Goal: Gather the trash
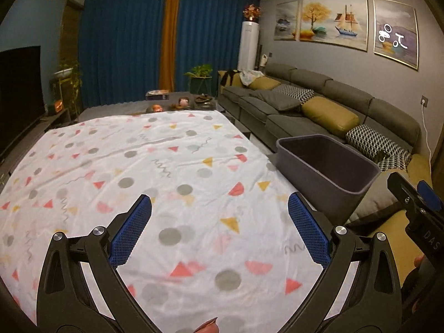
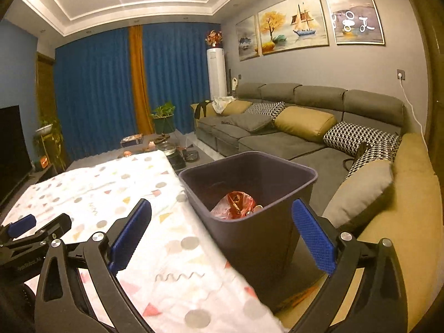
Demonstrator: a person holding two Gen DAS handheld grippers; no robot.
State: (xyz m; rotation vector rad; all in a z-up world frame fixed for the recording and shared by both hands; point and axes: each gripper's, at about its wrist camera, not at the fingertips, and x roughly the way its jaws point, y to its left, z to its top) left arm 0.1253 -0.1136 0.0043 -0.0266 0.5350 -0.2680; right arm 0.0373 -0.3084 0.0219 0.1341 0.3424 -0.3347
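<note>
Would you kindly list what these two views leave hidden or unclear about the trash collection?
- Left wrist view: the bin interior is hidden by its near wall.
- Right wrist view: what lies under the red bag is hidden; a pale item beside it is too small to identify.
- Both views: the near tablecloth edge is covered by the open left gripper and right gripper.

Living room: grey wall with three framed paintings [image 2: 294,25], long grey sectional sofa [image 1: 319,105] with mustard and houndstooth cushions, blue floor-length curtains [image 1: 125,52] with an orange centre panel, white tower air conditioner [image 2: 216,73], black television [image 1: 19,94], potted plants, recessed ceiling lights.
</note>
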